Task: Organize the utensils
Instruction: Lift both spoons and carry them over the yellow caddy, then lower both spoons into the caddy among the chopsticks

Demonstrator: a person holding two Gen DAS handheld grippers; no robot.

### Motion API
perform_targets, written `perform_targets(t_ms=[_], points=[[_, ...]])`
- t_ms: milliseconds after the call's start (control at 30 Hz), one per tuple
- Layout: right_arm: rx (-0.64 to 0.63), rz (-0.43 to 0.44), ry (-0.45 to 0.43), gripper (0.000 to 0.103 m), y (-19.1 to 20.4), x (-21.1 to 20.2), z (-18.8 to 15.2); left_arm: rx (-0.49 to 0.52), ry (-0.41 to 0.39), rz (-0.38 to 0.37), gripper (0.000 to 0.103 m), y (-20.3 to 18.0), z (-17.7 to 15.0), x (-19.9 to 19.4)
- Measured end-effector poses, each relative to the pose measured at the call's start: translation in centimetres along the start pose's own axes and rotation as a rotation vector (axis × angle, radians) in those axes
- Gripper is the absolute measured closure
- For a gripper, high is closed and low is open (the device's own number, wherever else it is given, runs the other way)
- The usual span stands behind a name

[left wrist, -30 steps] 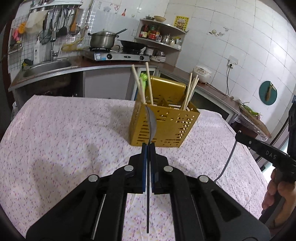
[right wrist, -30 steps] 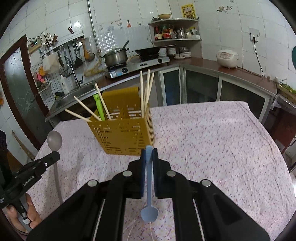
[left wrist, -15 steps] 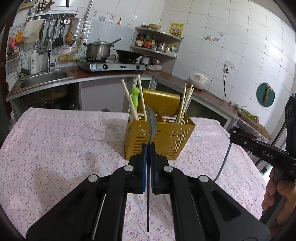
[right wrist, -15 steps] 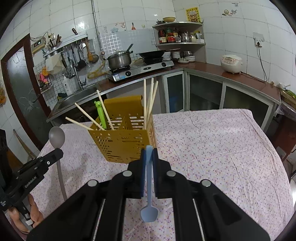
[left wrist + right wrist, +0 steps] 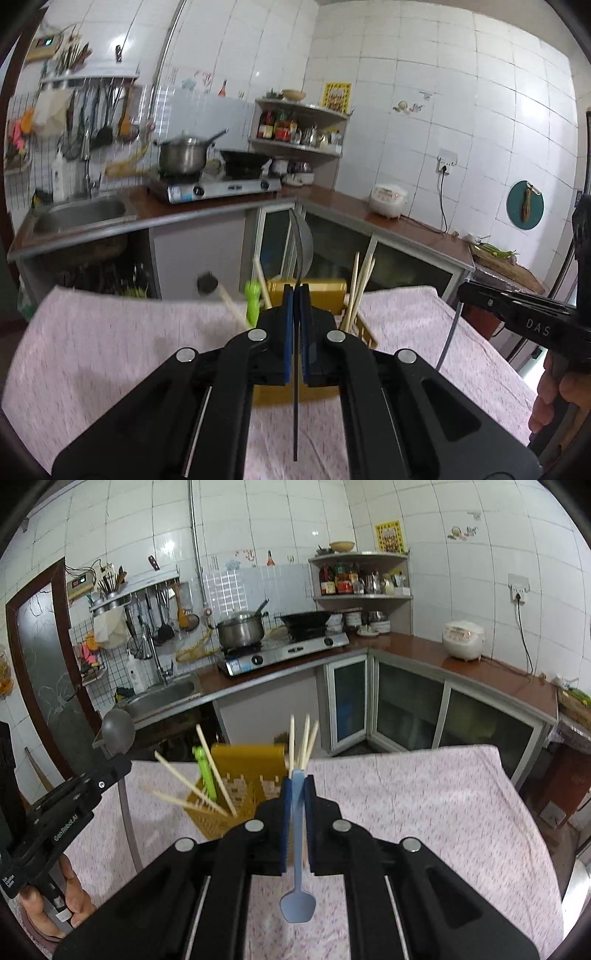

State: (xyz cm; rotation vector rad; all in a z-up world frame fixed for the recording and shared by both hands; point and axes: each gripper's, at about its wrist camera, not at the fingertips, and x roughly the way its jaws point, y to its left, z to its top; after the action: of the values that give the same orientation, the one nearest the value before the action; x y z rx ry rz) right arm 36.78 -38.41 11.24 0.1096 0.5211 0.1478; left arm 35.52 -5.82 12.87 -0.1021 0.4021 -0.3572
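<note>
Left fingers [image 5: 295, 295] pinch steel spoon [image 5: 303, 245] mid-handle: stiff, slick. Right fingers [image 5: 297, 786] pinch light plastic spoon [image 5: 297, 904]. Caddy [image 5: 245, 771] near.

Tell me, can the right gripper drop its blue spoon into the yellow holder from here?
Probably yes. The right gripper is shut on the blue spoon close behind the yellow holder, with nothing between them. The chopsticks sticking up nearby could get bumped, though.
</note>
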Motion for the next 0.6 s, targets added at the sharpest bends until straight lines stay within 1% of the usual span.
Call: perform_targets(t_ms=[133,200,300,400,533,600], points=[[-0.013,-0.002,-0.034,0.096,0.6,0.5,2.9,0.034,-0.059,0.009,0.101,-0.7,3.1,0.9],[-0.017,-0.002,-0.056,0.096,1.0,1.1,4.5,0.035,-0.081,0.010,0.101,-0.9,4.4,1.3],[-0.010,0.003,-0.084,0.096,1.2,1.9,6.1,0.044,-0.114,0.012,0.101,-1.0,5.9,2.2],[0.001,0.006,-0.120,0.096,1.3,2.6,7.2,0.069,-0.151,0.026,0.101,-1.1,6.2,3.4],[-0.004,0.013,-0.153,0.096,1.7,3.7,7.6,0.044,-0.187,-0.021,0.101,-0.3,5.3,5.3],[-0.008,0.013,-0.151,0.096,1.8,4.5,7.5,0.039,-0.193,-0.029,0.101,0.1,4.4,6.4]])
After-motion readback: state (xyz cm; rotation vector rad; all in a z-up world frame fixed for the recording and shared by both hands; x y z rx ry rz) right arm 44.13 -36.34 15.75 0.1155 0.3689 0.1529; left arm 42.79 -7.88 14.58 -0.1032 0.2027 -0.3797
